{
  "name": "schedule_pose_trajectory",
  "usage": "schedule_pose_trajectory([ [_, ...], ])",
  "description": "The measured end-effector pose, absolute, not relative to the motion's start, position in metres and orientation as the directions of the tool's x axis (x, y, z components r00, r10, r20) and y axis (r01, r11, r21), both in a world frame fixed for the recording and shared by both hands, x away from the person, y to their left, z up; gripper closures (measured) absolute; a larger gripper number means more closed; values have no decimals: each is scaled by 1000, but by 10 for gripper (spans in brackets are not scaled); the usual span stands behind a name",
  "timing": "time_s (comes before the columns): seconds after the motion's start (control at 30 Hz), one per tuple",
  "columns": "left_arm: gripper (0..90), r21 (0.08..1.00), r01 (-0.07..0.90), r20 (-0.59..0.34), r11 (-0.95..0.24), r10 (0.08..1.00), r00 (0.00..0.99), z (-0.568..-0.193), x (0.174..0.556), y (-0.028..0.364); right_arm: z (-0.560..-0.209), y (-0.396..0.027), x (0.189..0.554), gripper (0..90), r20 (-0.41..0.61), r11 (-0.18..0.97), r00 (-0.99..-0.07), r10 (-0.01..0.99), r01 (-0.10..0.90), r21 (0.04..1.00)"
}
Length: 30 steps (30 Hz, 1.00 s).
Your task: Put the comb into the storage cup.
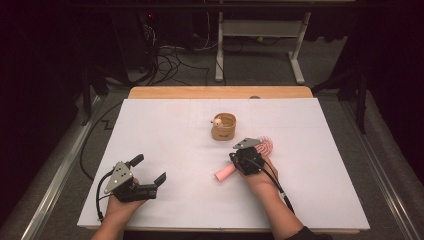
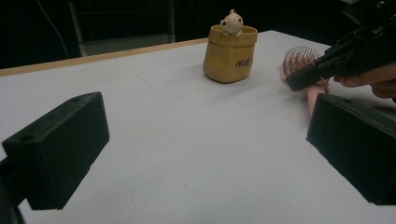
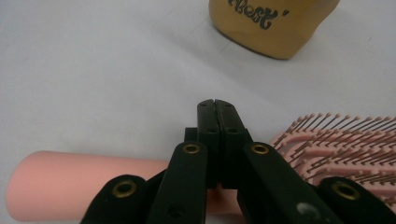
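A pink hairbrush (image 1: 225, 173) lies flat on the white table, handle (image 3: 84, 182) toward the person, bristled head (image 3: 341, 140) facing up. My right gripper (image 3: 215, 105) hovers over the brush's neck with its jaws pressed together and nothing between them; it also reaches in at the right of the left gripper view (image 2: 299, 81). Behind the brush stands a yellow pouch-shaped pot (image 1: 223, 126) with a small pale figure (image 2: 231, 22) on its rim. My left gripper (image 1: 148, 169) rests at the near left, open and empty, pointing toward the pot (image 2: 229, 53).
The white sheet (image 1: 165, 130) covers a wooden tabletop whose far edge (image 1: 220, 92) shows behind it. Beyond the table, cables and a desk frame (image 1: 260, 30) stand on the floor. Bare table lies between the two grippers.
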<state>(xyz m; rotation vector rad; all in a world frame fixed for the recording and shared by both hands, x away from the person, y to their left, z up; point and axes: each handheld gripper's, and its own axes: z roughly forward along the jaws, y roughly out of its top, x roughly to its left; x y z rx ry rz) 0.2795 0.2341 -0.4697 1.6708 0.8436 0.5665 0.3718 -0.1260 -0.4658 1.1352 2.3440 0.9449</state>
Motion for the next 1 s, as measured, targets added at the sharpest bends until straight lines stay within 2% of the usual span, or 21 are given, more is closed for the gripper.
schedule_pose_trajectory([
  [0.3, 0, 964, 238, -59, -123, 769, 636, -470, 279, 234, -464, -129, 370, 900, -29, 489, -646, 763, 547, 680],
  [0.87, 0, 961, 243, -59, -130, 764, 642, -470, 279, 232, -458, -142, 332, 900, -60, 541, -710, 702, 476, 693],
  [1.0, 0, 961, 241, -57, -132, 762, 645, -470, 278, 232, -456, -142, 324, 900, -101, 575, -723, 683, 448, 685],
])
